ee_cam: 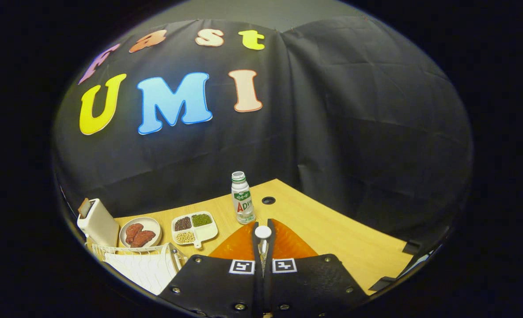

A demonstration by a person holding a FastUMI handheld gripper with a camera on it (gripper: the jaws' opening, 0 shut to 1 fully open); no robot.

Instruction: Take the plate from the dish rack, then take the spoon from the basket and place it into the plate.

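My gripper (263, 226) is shut on a spoon (263, 232), whose white rounded end shows between the fingertips with a thin shiny stem below it. An orange plate (290, 245) lies flat on the wooden table (332, 229) right under and beyond the fingers, showing on both sides of them. The spoon hangs over the plate; whether it touches the plate I cannot tell. A white wire rack (133, 256) stands to the left of the fingers, at the table's near edge.
A small bottle (243, 204) stands just beyond the plate, next to a round hole (268, 200) in the table. Left of it are a divided tray of beans (195, 229), a dish of meat (140, 233) and a white box-shaped appliance (97, 223).
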